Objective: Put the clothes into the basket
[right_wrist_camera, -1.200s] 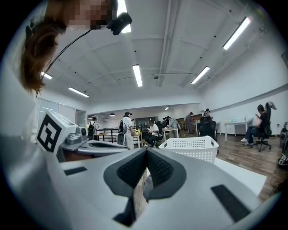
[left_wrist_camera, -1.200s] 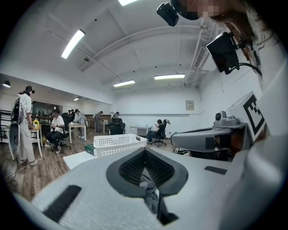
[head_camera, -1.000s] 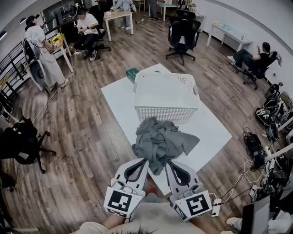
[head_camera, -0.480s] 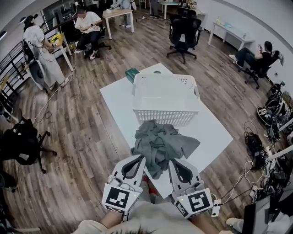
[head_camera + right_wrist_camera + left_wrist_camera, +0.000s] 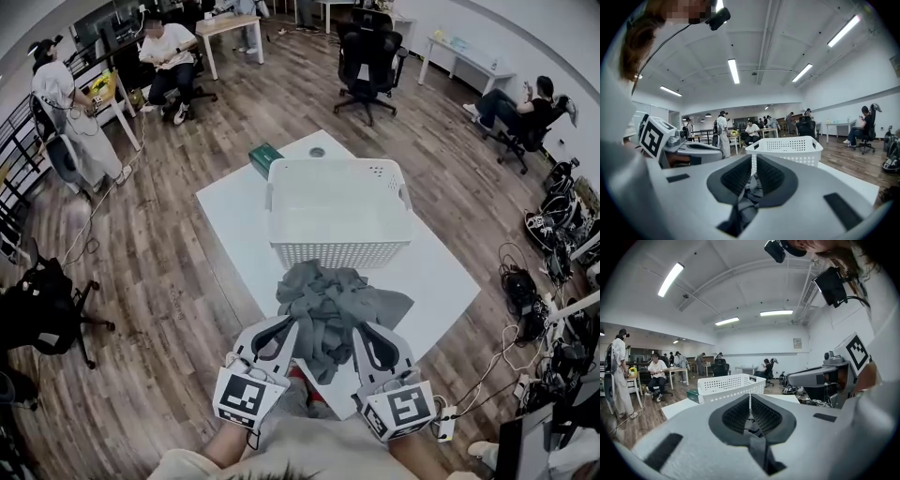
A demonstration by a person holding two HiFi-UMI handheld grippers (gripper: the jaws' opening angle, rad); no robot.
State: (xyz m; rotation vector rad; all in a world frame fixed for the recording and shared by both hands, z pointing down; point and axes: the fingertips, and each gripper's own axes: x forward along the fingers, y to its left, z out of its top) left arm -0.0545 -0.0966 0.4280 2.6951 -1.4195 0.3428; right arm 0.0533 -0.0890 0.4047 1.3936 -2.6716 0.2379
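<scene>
A bunched grey garment (image 5: pixel 330 309) hangs lifted in front of the white perforated basket (image 5: pixel 337 211), which stands on a white table (image 5: pixel 234 206). My left gripper (image 5: pixel 289 323) is shut on the garment's left side, and grey cloth (image 5: pixel 754 437) shows pinched between its jaws. On the right side my right gripper (image 5: pixel 361 330) is shut on the same garment, with folds of cloth (image 5: pixel 747 194) wedged between its jaws. The basket (image 5: pixel 731 385) (image 5: pixel 790 147) stands just ahead of both grippers, and nothing shows inside it.
A green box (image 5: pixel 266 157) lies on the table behind the basket's left corner. Office chairs (image 5: pixel 367 61), desks and several people stand around the room. Cables and gear (image 5: pixel 553 272) crowd the floor at the right. A dark chair (image 5: pixel 42 300) stands at the left.
Both grippers have carried the grey garment a little forward and up toward the basket's near wall. The basket looks nearer and the view has shifted slightly forward.
</scene>
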